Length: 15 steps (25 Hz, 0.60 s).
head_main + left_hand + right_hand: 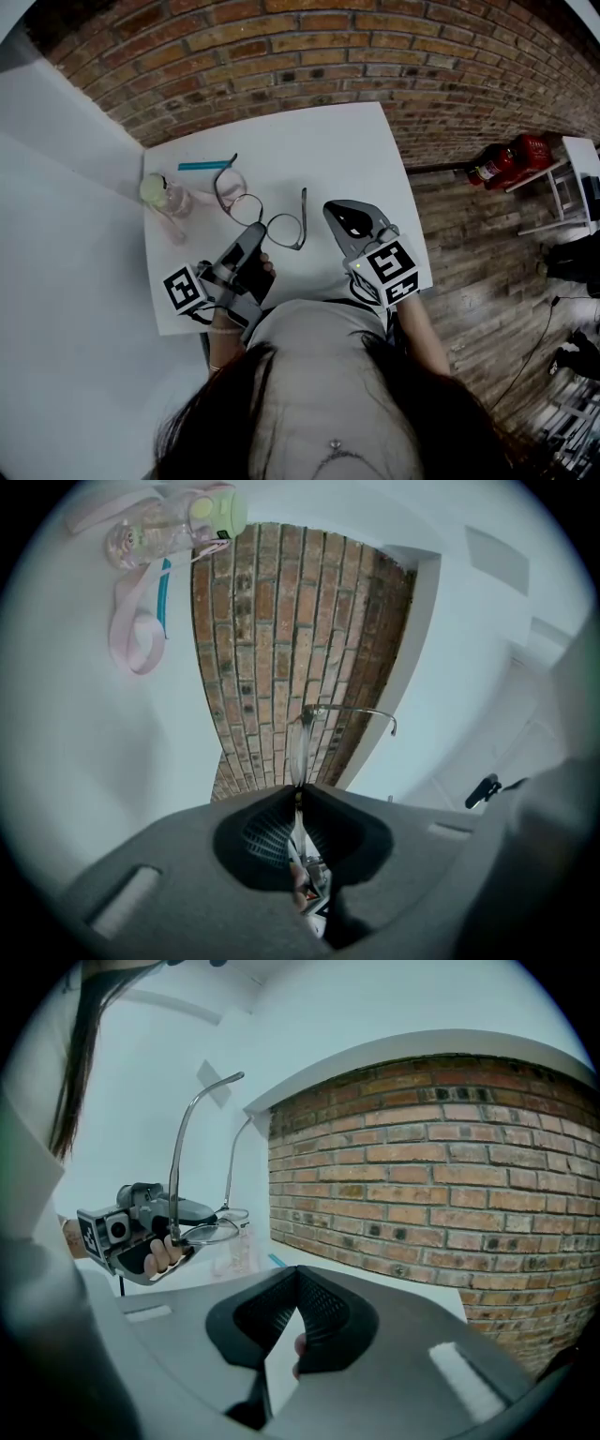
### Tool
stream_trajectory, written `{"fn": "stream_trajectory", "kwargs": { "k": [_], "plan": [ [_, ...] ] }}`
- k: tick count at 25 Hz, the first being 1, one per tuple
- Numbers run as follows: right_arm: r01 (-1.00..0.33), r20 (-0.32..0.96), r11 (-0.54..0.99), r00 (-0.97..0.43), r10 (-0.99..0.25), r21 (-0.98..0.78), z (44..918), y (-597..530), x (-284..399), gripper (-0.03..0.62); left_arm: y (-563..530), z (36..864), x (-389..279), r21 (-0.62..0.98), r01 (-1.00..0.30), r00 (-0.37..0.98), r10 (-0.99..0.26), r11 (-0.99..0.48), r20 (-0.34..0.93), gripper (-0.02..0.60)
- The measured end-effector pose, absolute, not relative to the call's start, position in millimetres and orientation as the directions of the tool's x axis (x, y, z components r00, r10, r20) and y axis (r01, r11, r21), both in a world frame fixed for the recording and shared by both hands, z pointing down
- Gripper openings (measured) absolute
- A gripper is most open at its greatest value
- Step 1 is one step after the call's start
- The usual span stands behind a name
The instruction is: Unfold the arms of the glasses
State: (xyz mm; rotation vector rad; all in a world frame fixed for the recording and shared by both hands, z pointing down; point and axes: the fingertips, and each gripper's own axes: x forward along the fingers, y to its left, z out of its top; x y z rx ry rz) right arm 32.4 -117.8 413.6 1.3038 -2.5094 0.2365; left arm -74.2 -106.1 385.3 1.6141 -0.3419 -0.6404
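White table (356, 150) against a brick wall (281, 56). Glasses (284, 231), centre frame, both arms out, are pinched at one lens by the left gripper (253, 232). The right gripper (330, 210) is just beside, jaws pressed together on nothing. Bottle (165, 196) and pen (204, 166) are at upper left.

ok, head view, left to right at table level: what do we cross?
bottle → glasses → right gripper → extinguishers
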Motion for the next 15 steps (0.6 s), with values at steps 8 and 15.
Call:
{"fn": "stream_trajectory", "kwargs": {
  "k": [8,15],
  "plan": [
    [-0.817,0.338,0.577,-0.549,-0.764,-0.023,413.2,-118.6,30.4,0.003,-107.0,386.7,-74.7,0.979,0.144,0.798,-0.567,-0.146,-0.202,0.021],
    [-0.818,0.334,0.575,-0.552,-0.764,-0.037,412.0,-118.2,29.9,0.004,-106.6,388.1,-75.2,0.979,0.147,0.800,-0.565,-0.143,-0.203,0.021]
  ]
}}
